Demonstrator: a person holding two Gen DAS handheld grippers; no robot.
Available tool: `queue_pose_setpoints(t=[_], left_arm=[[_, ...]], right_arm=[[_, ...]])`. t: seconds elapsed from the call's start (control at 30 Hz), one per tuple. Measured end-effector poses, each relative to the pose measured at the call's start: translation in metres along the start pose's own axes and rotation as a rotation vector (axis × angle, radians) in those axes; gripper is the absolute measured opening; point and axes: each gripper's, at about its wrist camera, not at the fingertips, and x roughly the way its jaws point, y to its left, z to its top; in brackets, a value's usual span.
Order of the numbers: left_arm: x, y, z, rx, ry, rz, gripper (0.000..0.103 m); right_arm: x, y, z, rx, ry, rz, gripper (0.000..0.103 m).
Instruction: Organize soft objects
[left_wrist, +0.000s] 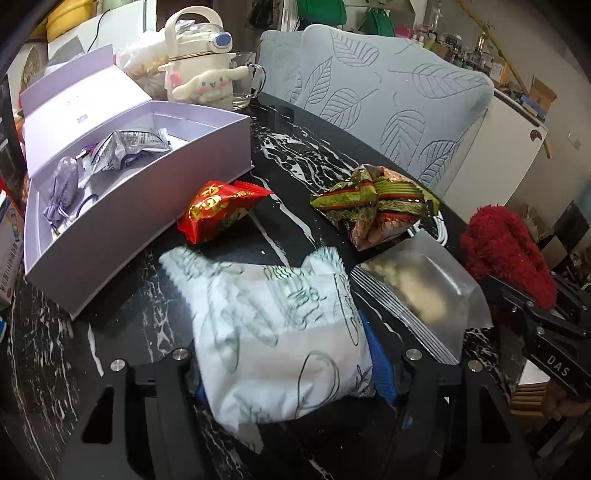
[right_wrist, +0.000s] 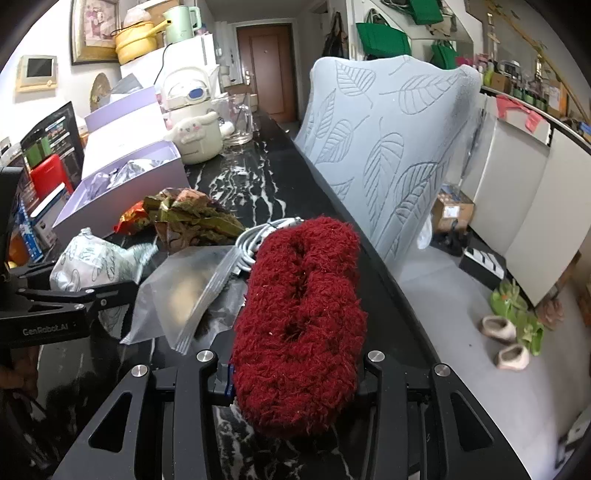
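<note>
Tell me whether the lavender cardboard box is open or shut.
Open: lavender cardboard box has its lid raised behind, silver packets visible inside.

box (left_wrist: 147, 206): left on the tabletop (left_wrist: 288, 155)
packets (left_wrist: 218, 208): just right of box
zip bag (left_wrist: 424, 288): between pouch (left_wrist: 280, 332) and fluffy item (right_wrist: 299, 325)

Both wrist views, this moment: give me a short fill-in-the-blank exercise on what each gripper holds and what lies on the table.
1. The left gripper is shut on a white ____ with green print.
2. The right gripper is shut on a fuzzy item coloured ____.
3. The open lavender box stands on the ____ marble-patterned table.
4. The red snack packet lies ____ the box.

Missing words: packet; red; black; outside
</note>
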Motion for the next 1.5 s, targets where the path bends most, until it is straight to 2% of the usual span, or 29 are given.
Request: queue_pose_setpoints(t=[0.37,0.47,0.7,0.9,1.07,1.5], left_arm=[[-0.014,0.003,-0.007,-0.019,-0.023,-0.018,0.060],[-0.007,0.007,-0.009,-0.040,0.014,-0.024,0.061],[-0.002,0.001,-0.008,0.001,-0.034,0.002,0.061],[-0.006,0.006,-0.011,-0.033,-0.047,-0.025,0.060],[-0.012,0.004,-0.016,-0.045,-0.044,-0.084,0.059],[-0.049,0.007,-0.029,-0.050,-0.109,-0.051,0.059]], right_arm=[[-0.010,0.013,-0.003,-0.003,-0.008,0.041,0.040],[-0.011,0.016,-0.004,-0.005,-0.008,0.041,0.040],[-0.011,0.020,-0.005,-0.020,-0.004,0.041,0.040],[-0.017,0.021,-0.005,-0.023,-0.018,0.033,0.040],[-0.020,0.025,-0.007,-0.023,-0.020,0.055,0.040],[-0.035,0.048,-0.009,-0.071,-0.048,0.120,0.040]])
